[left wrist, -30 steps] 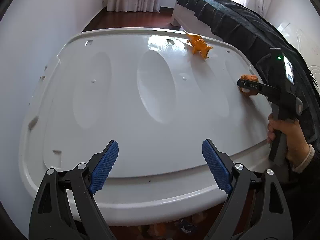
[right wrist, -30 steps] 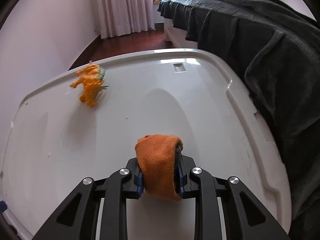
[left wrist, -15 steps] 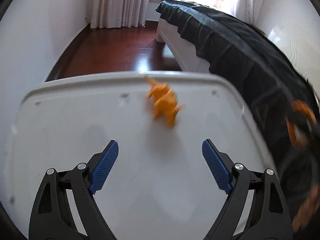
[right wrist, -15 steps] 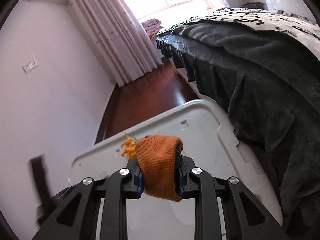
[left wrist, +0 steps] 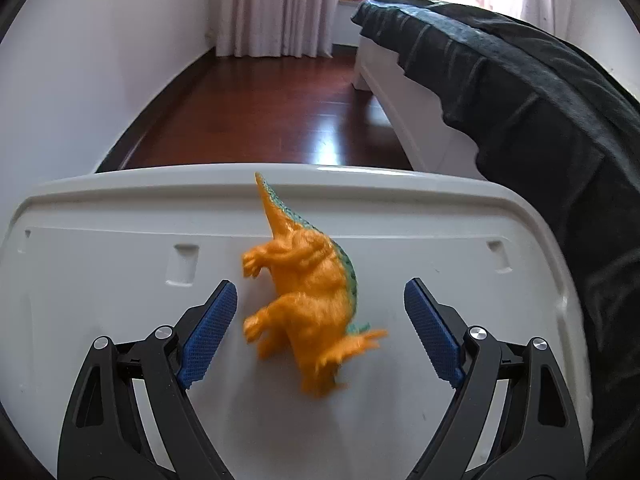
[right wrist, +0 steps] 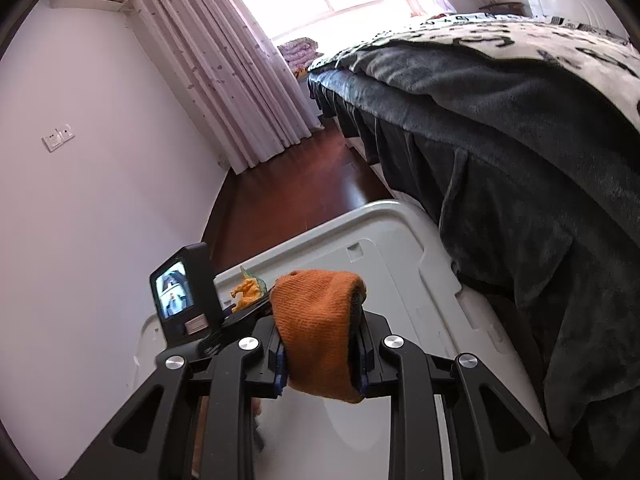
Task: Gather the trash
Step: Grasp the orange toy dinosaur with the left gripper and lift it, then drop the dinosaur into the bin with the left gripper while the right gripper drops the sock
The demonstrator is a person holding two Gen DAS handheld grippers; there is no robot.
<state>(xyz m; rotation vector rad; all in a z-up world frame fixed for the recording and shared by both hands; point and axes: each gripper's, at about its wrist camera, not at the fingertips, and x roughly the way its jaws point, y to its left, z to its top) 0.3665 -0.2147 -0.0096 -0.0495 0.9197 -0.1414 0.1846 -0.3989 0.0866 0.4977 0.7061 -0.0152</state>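
An orange toy dinosaur (left wrist: 308, 292) with a green back stands on the white plastic lid (left wrist: 100, 256). My left gripper (left wrist: 320, 332) is open, with its blue pads (left wrist: 210, 330) on either side of the dinosaur, not touching it. My right gripper (right wrist: 320, 354) is shut on a rolled orange knit cloth (right wrist: 320, 328) and holds it above the lid (right wrist: 400, 264). In the right wrist view the dinosaur (right wrist: 248, 290) shows small behind the left gripper's body (right wrist: 180, 296).
A bed with a dark blanket (left wrist: 540, 92) runs along the right side of the lid. Dark wood floor (left wrist: 272, 112) lies beyond the lid's far edge, with curtains (left wrist: 276, 4) at the back. A white wall (right wrist: 80, 200) stands on the left.
My left gripper has moved forward across the lid until the dinosaur sits between its open fingers. My right gripper has lifted and tilted up with the orange cloth.
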